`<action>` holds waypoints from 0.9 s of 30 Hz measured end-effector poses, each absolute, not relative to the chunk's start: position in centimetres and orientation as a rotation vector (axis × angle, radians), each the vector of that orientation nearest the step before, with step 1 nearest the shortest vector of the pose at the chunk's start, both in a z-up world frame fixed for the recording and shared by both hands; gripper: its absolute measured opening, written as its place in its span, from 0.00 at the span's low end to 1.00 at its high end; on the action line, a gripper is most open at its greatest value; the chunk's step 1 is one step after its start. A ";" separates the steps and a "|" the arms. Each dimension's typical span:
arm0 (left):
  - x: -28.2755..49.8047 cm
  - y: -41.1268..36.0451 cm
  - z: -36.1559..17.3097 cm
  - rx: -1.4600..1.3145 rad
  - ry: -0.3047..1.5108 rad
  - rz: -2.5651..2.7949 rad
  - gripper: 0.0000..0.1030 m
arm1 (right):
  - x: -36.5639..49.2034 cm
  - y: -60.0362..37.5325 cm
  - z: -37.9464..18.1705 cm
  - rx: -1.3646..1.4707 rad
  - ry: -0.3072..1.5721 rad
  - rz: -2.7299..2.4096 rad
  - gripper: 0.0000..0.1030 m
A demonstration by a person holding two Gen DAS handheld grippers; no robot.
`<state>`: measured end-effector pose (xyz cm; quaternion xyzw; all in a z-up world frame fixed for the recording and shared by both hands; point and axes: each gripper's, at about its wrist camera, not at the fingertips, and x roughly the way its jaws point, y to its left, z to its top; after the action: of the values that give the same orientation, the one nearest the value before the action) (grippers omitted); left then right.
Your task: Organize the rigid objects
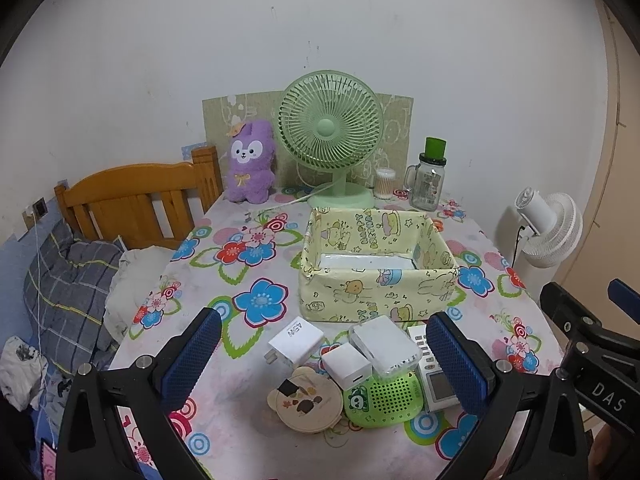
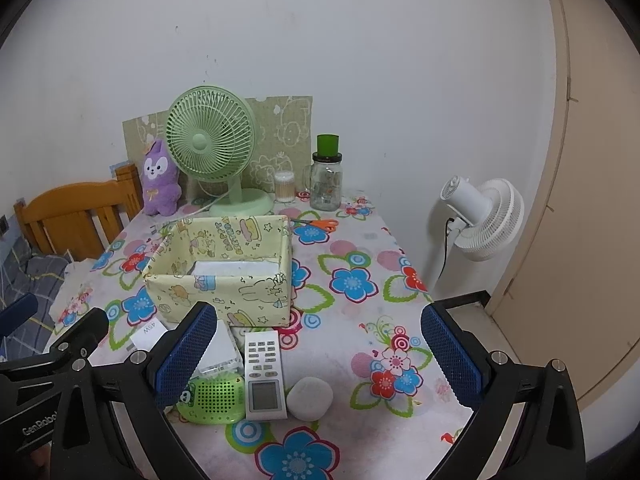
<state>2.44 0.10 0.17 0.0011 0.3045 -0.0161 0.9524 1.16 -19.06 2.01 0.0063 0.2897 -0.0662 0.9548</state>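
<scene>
Between and just beyond the left gripper (image 1: 323,358), a charger (image 1: 297,339), a white cube (image 1: 346,367), a clear-lidded case (image 1: 385,344), a green speaker (image 1: 380,398), a round compact (image 1: 306,398) and a remote (image 2: 263,374) were crowded before the fabric box (image 1: 378,264) on the worktop (image 1: 240,432). Neighbours could be knocked by any grasp, being packed so tightly. Both the left gripper and the right gripper (image 2: 320,358) were spread wide, nothing being held or touched.
</scene>
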 end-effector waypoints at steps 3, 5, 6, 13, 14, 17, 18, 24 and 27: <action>2.6 0.2 0.4 0.000 0.626 -0.027 1.00 | 1.2 -19.0 2.2 0.010 0.586 -0.132 1.00; 2.8 0.2 0.5 0.001 0.630 -0.025 1.00 | 1.4 -19.0 2.4 0.011 0.589 -0.129 1.00; 2.8 0.2 0.5 0.002 0.632 -0.024 1.00 | 1.5 -19.1 2.4 0.012 0.589 -0.126 1.00; 3.2 -0.1 0.3 0.007 0.650 -0.020 1.00 | 2.0 -19.3 2.4 0.021 0.609 -0.115 1.00; 3.3 -0.1 0.2 0.010 0.652 -0.019 1.00 | 2.0 -19.3 2.4 0.024 0.613 -0.115 1.00; 3.3 -0.1 0.1 0.010 0.653 -0.020 1.00 | 2.1 -19.4 2.3 0.027 0.617 -0.113 1.00; 3.3 -0.2 0.1 0.010 0.653 -0.019 1.00 | 2.1 -19.3 2.3 0.023 0.614 -0.111 1.00; 3.3 -0.2 0.0 0.010 0.656 -0.018 1.00 | 2.2 -19.3 2.1 0.024 0.613 -0.106 1.00; 3.3 -0.2 -0.1 0.010 0.660 -0.019 1.00 | 2.3 -19.3 1.9 0.022 0.614 -0.106 1.00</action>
<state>3.35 -0.17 -0.06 0.0051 0.3239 -0.0091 0.9460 2.30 -19.33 1.91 0.0111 0.3021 -0.0522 0.9518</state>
